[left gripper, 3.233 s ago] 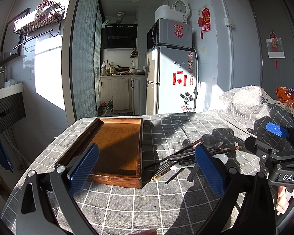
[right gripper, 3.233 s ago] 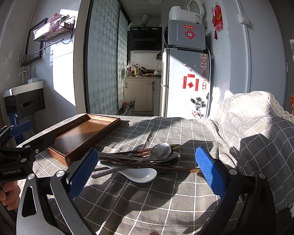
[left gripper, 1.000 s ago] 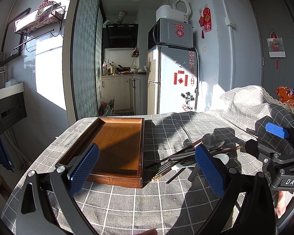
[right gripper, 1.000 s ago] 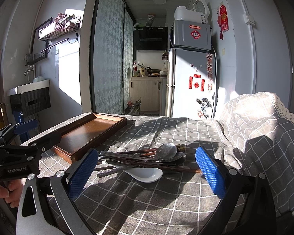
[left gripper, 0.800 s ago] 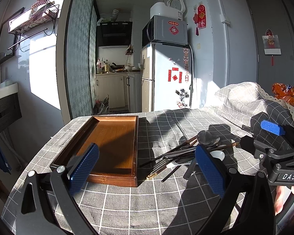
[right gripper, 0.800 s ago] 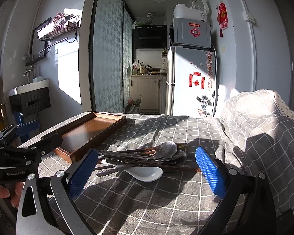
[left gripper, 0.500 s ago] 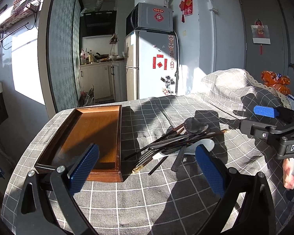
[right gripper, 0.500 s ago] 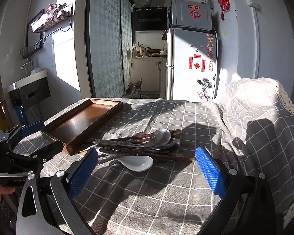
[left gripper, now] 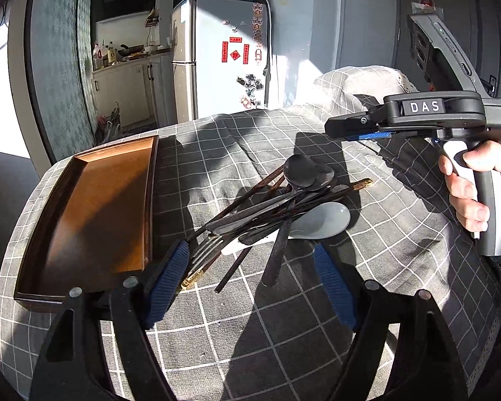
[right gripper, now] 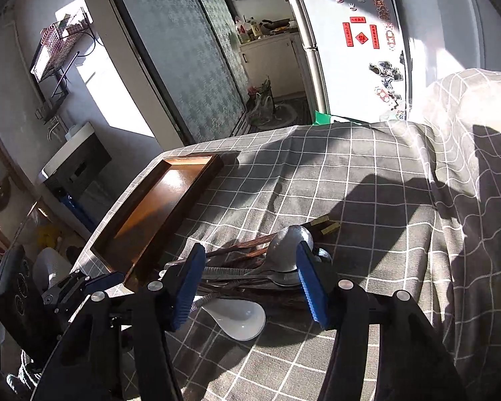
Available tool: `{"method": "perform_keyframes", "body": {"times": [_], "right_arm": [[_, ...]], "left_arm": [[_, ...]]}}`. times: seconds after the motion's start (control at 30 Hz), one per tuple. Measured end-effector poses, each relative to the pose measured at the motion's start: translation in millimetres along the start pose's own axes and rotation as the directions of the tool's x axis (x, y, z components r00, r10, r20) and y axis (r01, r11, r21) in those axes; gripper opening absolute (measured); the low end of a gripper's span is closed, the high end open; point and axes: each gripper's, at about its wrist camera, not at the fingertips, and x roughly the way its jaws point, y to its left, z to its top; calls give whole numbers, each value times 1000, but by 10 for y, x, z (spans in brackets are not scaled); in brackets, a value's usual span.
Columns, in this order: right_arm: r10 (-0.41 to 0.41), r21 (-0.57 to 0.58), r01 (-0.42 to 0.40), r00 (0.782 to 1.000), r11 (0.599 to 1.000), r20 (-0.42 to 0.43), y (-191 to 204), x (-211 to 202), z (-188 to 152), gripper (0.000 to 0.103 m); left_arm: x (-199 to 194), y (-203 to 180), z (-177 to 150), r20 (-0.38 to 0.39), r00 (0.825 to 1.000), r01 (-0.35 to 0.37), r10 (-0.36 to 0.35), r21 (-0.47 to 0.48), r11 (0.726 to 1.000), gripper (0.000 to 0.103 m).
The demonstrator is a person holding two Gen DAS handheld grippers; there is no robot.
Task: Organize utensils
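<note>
A heap of utensils lies on the grey checked cloth: dark-handled spoons, chopsticks, a fork and a white ceramic spoon. An empty wooden tray sits to its left. My left gripper tilts down at the near end of the heap. Its jaws are closing, with handle ends between the blue pads but not pressed. My right gripper hovers over the heap's other side. Its jaws are closing too, around the metal spoon and chopsticks, without a clear grip.
A raised, cloth-covered hump borders the table on the right. A hand holds the right gripper's handle above the cloth. The tray lies along the table's left edge. A fridge and kitchen doorway stand beyond.
Both grippers have tipped downward and moved in on the utensil heap. Their jaws have narrowed, the right ones much more. The right gripper now stands above the heap.
</note>
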Motion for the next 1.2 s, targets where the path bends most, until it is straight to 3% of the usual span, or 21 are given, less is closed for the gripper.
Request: {"method": "perform_keyframes", "body": {"times": [0.03,0.17,0.4,0.47,0.7,0.77,0.83,1.0,1.2], "right_arm": [[-4,13,4,1000,1000,-27,-69,114,26,39],[-55,14,55,997,998,-51,-201,340,77,37],[-121,-58,117,989,991,-83,-261,562,85,31],[-111,-55,106,990,993,-86,-280,576,85,31],[-95,-65,89,991,994,-90,-316,668,88,30],[-61,-52,57,994,997,-87,-323,644,94,12],[-24,-32,22,997,999,-69,-321,567,102,5],[67,-23,-66,998,998,14,-252,236,116,2],[89,-44,-84,989,996,122,-154,-43,158,2]], "left_arm": [[48,-1,20,-22,1000,13,-12,6,1000,82],[191,-50,63,-78,996,52,-48,50,997,79],[345,-186,99,-79,995,69,-60,122,990,79],[412,-184,99,-87,995,54,-43,127,990,79],[448,-137,127,-95,990,111,-102,91,990,79],[456,-134,139,-99,988,123,-114,88,988,79],[492,-140,131,-116,987,119,-109,82,989,79],[494,-139,96,-117,988,111,-101,79,991,78],[489,-169,82,-114,990,97,-87,93,991,78]]}}
